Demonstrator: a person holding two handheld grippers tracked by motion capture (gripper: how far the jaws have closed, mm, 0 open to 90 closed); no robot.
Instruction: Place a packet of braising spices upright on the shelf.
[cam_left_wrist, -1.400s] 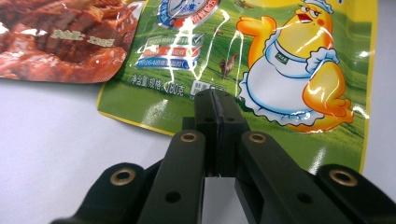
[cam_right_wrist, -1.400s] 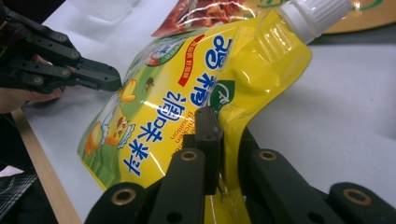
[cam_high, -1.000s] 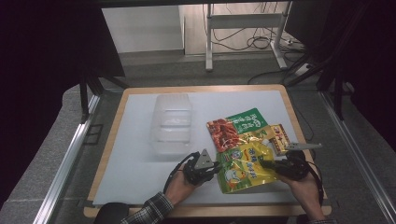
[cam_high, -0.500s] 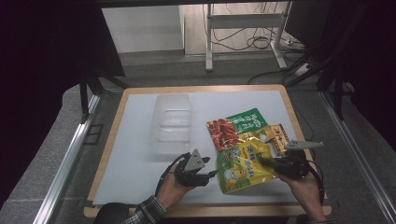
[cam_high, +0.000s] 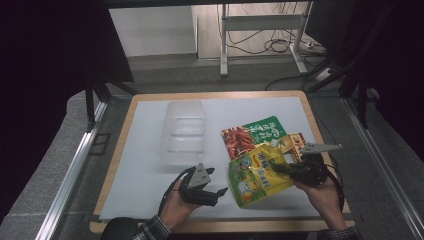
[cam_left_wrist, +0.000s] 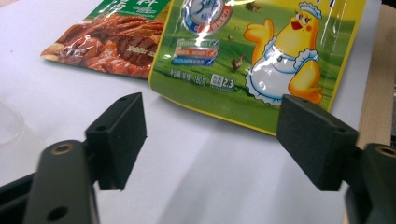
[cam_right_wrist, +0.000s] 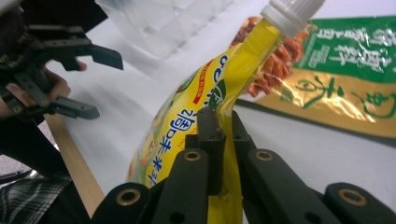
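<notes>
Holding clear of everything, your left gripper has just been opening its jaws, and nothing sits between them; the yellow pouch lies just beyond their tips. Farther left on the table stands a clear tray. Your right gripper is clamped on the pouch's edge, lifting that side, beside a red-green packet.

Dim, dark-edged high view; bright, glare-flecked gripper views with blurred near fingers.

White table: clear container, red-green packet.
</notes>
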